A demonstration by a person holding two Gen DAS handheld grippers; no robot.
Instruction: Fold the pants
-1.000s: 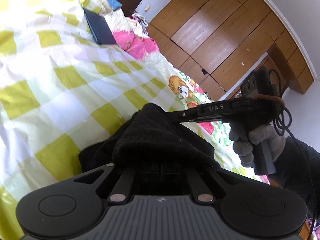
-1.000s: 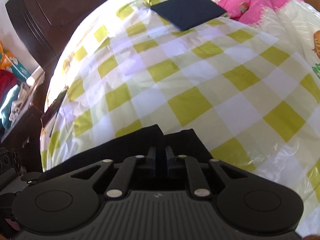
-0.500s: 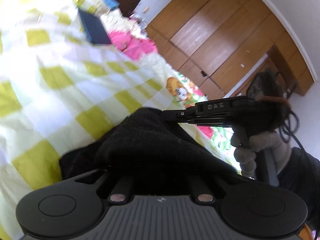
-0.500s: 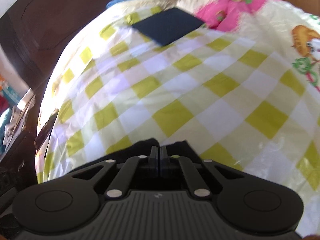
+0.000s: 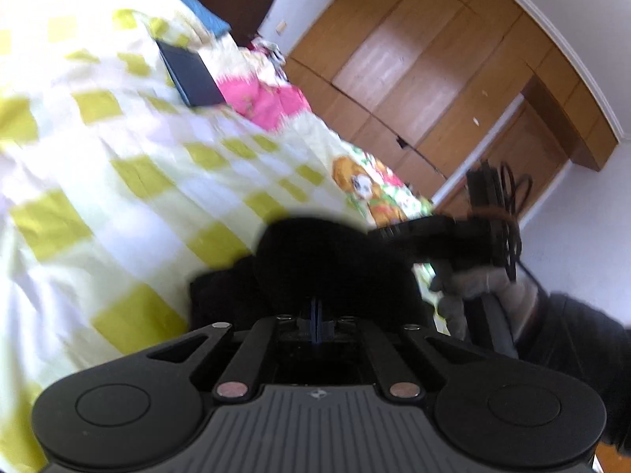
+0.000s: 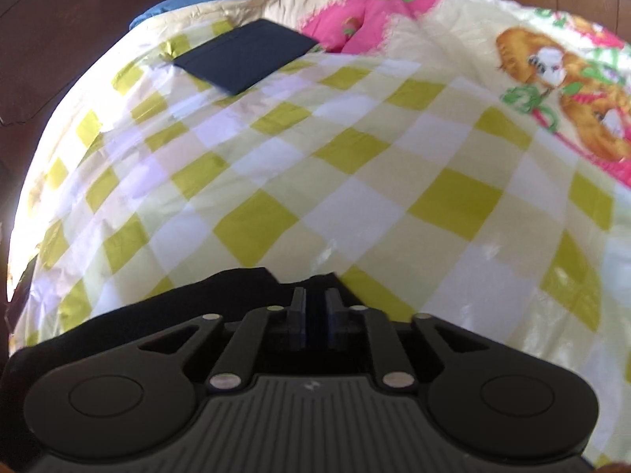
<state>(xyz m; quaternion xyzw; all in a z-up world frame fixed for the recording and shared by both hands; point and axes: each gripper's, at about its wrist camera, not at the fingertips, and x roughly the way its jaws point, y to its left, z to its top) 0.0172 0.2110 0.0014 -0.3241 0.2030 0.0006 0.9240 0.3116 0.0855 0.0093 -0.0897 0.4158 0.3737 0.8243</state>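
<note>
The jaws of the left gripper [image 5: 316, 315] are being kept almost fully together, only a thin slit showing between them, with the black pants [image 5: 315, 260] bunched in front and over their tips; whether cloth is actually being pinched there cannot be told. The jaws of the right gripper [image 6: 313, 317] are being held with a narrow gap between them, and a fold of the pants [image 6: 221, 295] is being gripped at their tips. The pants are being held low over the checked bedspread [image 6: 355, 181], near its front edge. Compared with half a second ago, the right jaws are being shown slightly wider apart, and the folded dark garment [image 6: 246, 53] is being seen farther up the bed.
</note>
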